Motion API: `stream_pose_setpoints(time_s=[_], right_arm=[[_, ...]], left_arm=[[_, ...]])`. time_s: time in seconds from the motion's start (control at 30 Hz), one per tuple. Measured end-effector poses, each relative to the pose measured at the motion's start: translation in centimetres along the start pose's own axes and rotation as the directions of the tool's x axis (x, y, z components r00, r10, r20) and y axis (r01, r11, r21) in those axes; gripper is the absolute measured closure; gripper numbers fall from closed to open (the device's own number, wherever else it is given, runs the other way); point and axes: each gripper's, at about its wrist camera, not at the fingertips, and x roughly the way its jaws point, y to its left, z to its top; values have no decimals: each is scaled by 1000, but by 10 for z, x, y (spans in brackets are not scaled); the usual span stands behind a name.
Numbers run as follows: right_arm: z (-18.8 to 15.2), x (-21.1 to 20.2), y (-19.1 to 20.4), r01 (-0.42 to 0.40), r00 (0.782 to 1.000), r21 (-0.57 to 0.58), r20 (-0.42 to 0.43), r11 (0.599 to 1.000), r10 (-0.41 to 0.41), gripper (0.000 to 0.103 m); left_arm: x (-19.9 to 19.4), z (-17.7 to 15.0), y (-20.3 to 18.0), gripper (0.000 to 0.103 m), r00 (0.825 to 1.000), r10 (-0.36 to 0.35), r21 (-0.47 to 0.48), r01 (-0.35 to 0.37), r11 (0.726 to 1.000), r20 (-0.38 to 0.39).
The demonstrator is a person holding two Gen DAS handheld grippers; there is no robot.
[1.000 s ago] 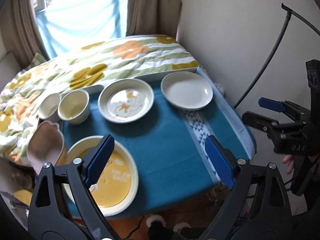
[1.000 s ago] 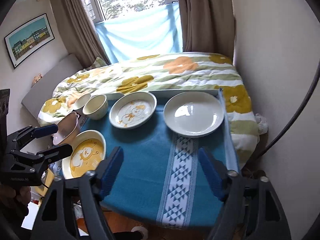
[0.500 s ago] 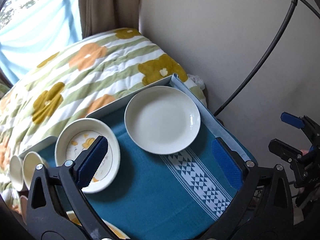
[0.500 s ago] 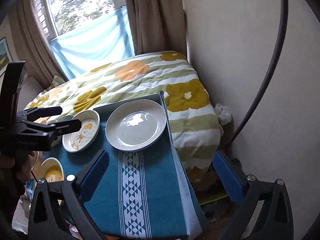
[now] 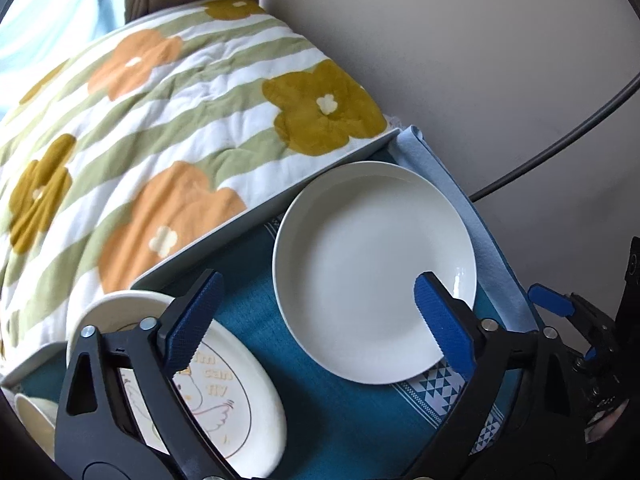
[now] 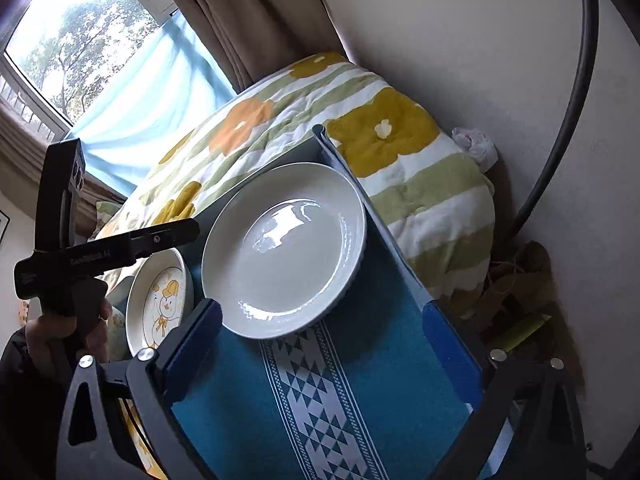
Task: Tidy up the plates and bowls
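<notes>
Lying flat, face up: white plate (image 5: 374,272) | left tongs (image 5: 320,312) released | right tongs (image 6: 324,340) released

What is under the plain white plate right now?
The plain white plate lies on the teal tablecloth. The cloth's white patterned stripe runs under its near edge. Whatever lies directly beneath the plate is covered.
</notes>
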Motion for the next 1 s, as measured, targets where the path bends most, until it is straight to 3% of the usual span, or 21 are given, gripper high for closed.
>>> stream_pose_setpoints(time_s=[0.17,0.27,0.33,0.47,0.53,0.73,1.0], right_arm=[[-1,30,-6,-5,999,92,-32,996,8,30],[1,47,-11,-4,999,135,-52,991,11,38],[2,55,-13,-5,998,153,-58,988,14,46],[3,64,-14,-3,998,176,-57,984,13,56],[4,67,-14,-7,998,183,-54,983,18,69],[5,71,-16,21,999,193,-52,981,-11,84],[8,68,-15,10,999,152,-46,988,-3,84]], left_arm=[[32,11,12,29,998,-28,7,28,1000,-53],[47,14,18,44,996,-36,7,37,999,-78],[55,15,21,60,995,-43,3,43,999,-95],[62,13,24,73,993,-50,-1,51,999,-110],[65,13,25,80,992,-53,-1,53,999,-114],[66,13,27,86,992,-57,-6,57,998,-111],[58,13,17,86,996,-7,37,10,999,-89]])
